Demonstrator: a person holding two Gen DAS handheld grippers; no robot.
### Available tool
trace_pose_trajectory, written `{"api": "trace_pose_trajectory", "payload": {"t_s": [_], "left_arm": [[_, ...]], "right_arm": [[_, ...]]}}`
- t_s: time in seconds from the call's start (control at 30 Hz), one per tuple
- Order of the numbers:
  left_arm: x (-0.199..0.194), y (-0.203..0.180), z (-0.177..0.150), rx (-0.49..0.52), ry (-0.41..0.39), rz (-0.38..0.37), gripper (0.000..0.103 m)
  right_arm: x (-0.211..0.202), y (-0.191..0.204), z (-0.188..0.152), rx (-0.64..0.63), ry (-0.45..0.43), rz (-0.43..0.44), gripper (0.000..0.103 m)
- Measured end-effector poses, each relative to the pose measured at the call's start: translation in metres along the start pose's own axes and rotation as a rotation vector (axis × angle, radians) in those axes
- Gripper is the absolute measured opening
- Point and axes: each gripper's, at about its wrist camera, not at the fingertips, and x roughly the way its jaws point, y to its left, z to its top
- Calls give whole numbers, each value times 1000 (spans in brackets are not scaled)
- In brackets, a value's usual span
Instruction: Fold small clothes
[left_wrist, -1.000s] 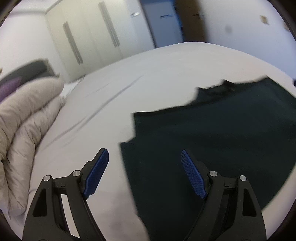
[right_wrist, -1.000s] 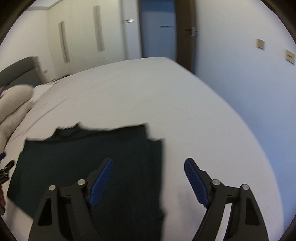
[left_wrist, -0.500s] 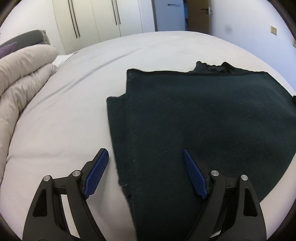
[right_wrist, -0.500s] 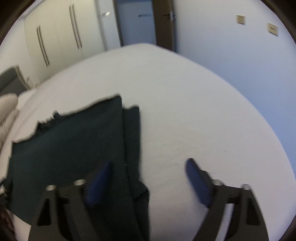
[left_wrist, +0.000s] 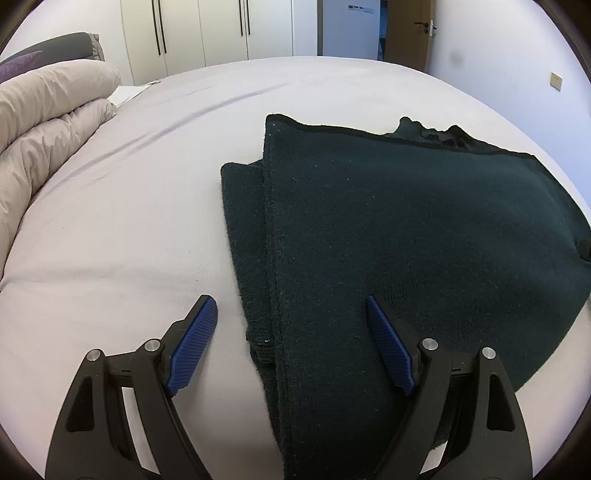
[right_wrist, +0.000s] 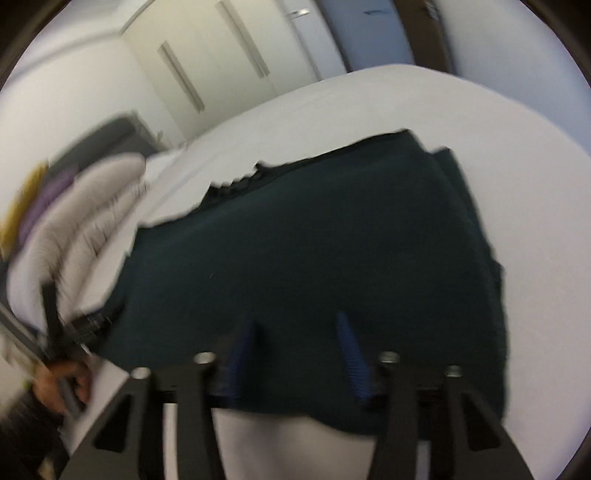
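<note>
So there's a dark green knit sweater (left_wrist: 424, 236) lying flat on a bed (left_wrist: 129, 229) with a pale lilac-grey sheet, already folded partway: one side is turned in, so you get a double edge running along its left side in the left wrist view, with a narrower layer poking out underneath. The neckline end points away toward the wardrobe (left_wrist: 207, 29) at the far wall.

The left hand-held gripper (left_wrist: 291, 325) hangs over the near left corner of the sweater with its jaws spread wide. One blue pad is over bare sheet, the other over the knit, and the folded edge sits between them. Nothing is pinched.

The right hand-held gripper (right_wrist: 295, 339) is over the near edge of the sweater (right_wrist: 314, 240), and its jaws are closing, at a narrow gap right now. That view is badly smeared, so I can't tell whether the pads actually have fabric between them yet.

A rolled-up beige duvet (left_wrist: 48, 122) sits well off to the left on the bed. In the right wrist view, a person's hand (right_wrist: 62, 380) shows at the lower left, gripping the other tool.
</note>
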Motion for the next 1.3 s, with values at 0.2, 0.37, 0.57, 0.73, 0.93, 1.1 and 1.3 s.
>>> {"api": "trace_pose_trajectory", "payload": {"t_s": [0.2,0.37,0.57,0.73,0.93,1.1,1.3], "left_arm": [[2,4,-2,-15,-5,-13,85],[3,1,-2,-4,-10,7,86],[3,1,-3,-4,-11,7,87],[3,2,-3,-11,-15,-3,87],[3,5,-4,-17,-18,-11,87],[4,7,-4,-25,-22,-18,88],[4,8,-4,-27,-20,-19,88]], "right_arm": [[-38,-42,1,162,-82,-173,27],[-56,6,-1,133,-130,-106,44],[3,49,-2,81,-4,58,56],[4,20,-14,224,-55,80,46],[-35,-21,-21,389,-183,-72,50],[-56,14,-19,342,-244,-49,63],[-35,67,-2,225,-192,89,66]]}}
